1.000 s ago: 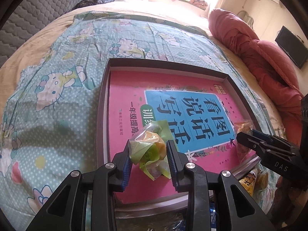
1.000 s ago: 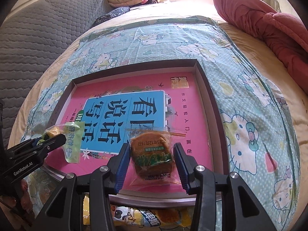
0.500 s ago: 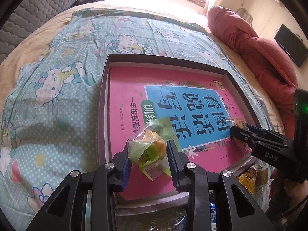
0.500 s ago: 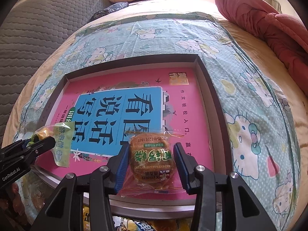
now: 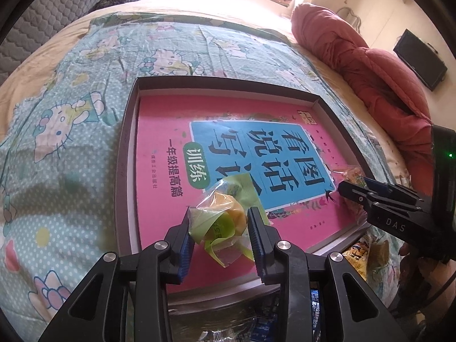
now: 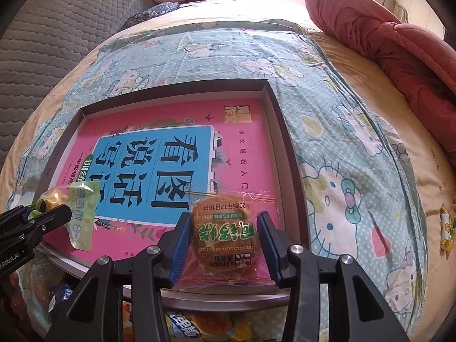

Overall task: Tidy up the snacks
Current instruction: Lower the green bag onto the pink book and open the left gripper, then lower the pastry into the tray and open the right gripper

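Left gripper (image 5: 219, 228) clamps a green-wrapped snack (image 5: 221, 219), yellow-orange filling visible through the crumpled film, held over the near left part of the pink book (image 5: 159, 154). Book lies inside a shallow brown-rimmed tray (image 5: 125, 154) on a cartoon-cat bedsheet (image 5: 71, 91).

Right gripper (image 6: 223, 238) pinches a round brown pastry in clear wrapper (image 6: 225, 235), blue pads (image 6: 178, 245) against both sides, over the near right corner of the book, close to the tray rim. The right wrist view alone shows the pastry's green label and printed date; the left wrist view shows only a sliver of that packet past the right gripper's black tips at frame right.

The right wrist view alone shows a small yellow-green sweet (image 6: 445, 229) lying loose on the sheet, well apart from the tray at far right. It also shows the green snack's flat label side hanging below the left gripper at frame left.

Both views show more snack packets (image 6: 182, 325) just under the tray's near edge. The left wrist view alone shows a dark screen (image 5: 420, 59) on the wall beyond the red quilt (image 5: 370, 79).
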Action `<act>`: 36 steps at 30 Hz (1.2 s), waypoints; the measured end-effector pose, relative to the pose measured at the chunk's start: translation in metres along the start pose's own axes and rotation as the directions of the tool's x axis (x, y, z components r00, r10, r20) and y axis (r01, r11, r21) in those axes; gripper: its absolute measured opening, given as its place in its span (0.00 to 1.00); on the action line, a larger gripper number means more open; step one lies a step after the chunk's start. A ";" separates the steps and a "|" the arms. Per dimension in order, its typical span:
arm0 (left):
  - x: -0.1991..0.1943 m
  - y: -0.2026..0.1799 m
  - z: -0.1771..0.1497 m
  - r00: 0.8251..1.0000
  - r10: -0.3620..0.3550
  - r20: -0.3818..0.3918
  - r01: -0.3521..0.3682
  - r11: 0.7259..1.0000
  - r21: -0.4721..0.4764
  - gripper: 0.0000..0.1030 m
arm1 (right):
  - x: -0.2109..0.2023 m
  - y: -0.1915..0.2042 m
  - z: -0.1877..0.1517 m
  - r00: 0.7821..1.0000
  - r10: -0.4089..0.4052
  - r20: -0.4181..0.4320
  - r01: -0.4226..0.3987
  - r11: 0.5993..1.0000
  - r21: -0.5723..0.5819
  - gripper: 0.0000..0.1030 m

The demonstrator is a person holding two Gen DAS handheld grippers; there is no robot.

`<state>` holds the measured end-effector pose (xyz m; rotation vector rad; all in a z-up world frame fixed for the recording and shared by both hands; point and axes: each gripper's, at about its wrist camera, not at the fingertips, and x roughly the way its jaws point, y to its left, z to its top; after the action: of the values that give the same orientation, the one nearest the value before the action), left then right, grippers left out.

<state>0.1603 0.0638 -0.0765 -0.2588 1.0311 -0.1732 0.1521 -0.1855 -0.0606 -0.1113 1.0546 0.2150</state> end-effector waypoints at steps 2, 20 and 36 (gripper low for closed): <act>0.000 0.000 -0.001 1.000 -0.002 -0.002 0.002 1.000 0.003 0.37 | -0.002 -0.003 -0.003 1.000 0.001 0.002 -0.001 1.000 0.005 0.45; -0.023 0.005 0.000 0.999 -0.030 0.038 0.030 0.999 -0.017 0.52 | -0.013 -0.010 -0.008 1.000 0.020 0.022 -0.021 0.999 0.030 0.46; -0.048 0.014 0.001 0.997 -0.001 0.080 0.003 1.000 -0.027 0.59 | -0.027 -0.016 -0.006 0.998 0.011 0.058 -0.014 0.998 0.056 0.47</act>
<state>0.1370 0.0896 -0.0408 -0.2890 0.9539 -0.1498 0.1376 -0.2053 -0.0408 -0.0479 1.0035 0.1986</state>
